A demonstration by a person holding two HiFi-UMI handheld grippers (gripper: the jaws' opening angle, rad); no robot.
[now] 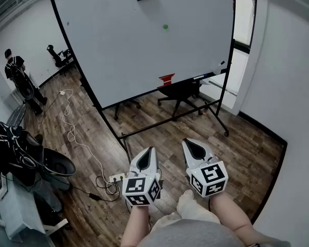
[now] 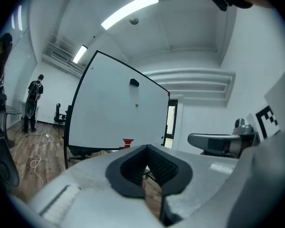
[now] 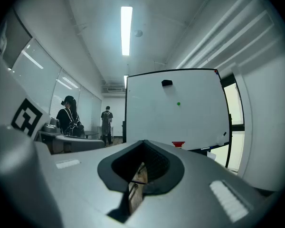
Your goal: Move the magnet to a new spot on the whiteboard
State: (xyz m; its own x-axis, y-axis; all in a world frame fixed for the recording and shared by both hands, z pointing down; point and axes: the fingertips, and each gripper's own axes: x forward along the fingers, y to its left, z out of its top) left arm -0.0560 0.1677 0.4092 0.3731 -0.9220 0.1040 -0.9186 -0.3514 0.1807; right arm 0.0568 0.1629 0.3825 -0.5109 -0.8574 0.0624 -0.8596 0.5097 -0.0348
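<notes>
2 closed, empty claws: left gripper (image 1: 148, 151), right gripper (image 1: 190, 143), far from green magnet (image 1: 165, 27)

Left gripper (image 1: 147, 153) and right gripper (image 1: 191, 145) are held side by side, near level, just apart; both jaw pairs are pressed together, nothing gripped.
</notes>
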